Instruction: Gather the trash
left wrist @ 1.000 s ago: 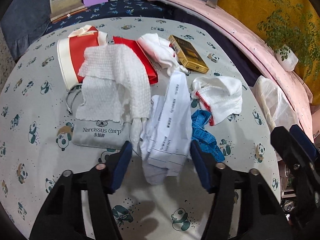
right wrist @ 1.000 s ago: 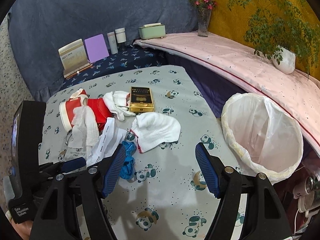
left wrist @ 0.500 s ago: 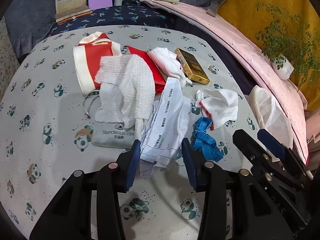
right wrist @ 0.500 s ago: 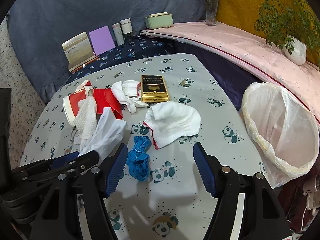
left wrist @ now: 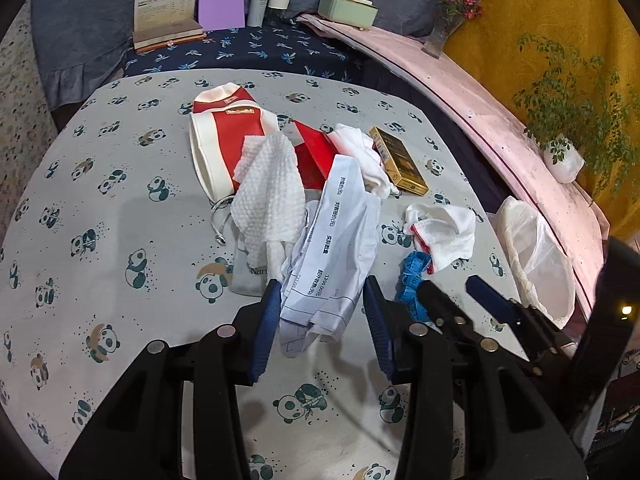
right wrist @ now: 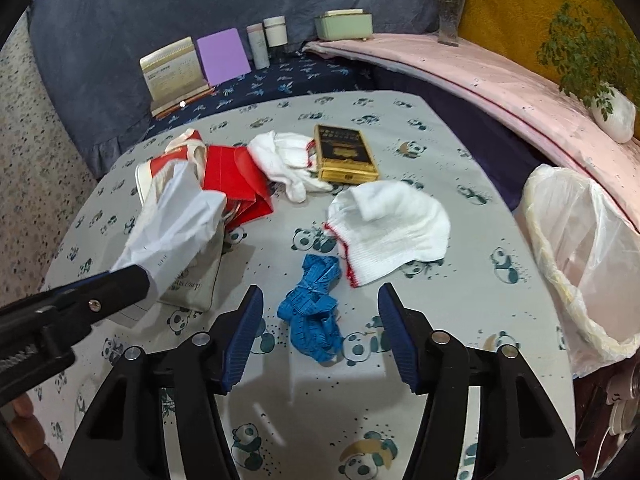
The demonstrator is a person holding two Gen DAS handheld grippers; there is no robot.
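Note:
My left gripper (left wrist: 320,312) is shut on crumpled white printed paper (left wrist: 336,248), lifted off the panda tablecloth; the paper also shows in the right wrist view (right wrist: 172,224), held by the left gripper (right wrist: 136,284). My right gripper (right wrist: 320,332) is open and empty, its jaws either side of a blue measuring tape (right wrist: 314,308) on the cloth. A white bin bag (right wrist: 580,248) stands open at the table's right edge. A white textured wipe (left wrist: 268,200) lies left of the paper.
On the table (left wrist: 100,200) lie a red-and-white pouch (left wrist: 224,136), a grey pouch (right wrist: 192,280), white gloves (right wrist: 288,160), a white cloth with red trim (right wrist: 392,228) and a gold box (right wrist: 346,152). Books, bottles and plants stand behind.
The left gripper has closed on the printed paper and raised it off the table. The right gripper has moved forward and left, over the blue tape.

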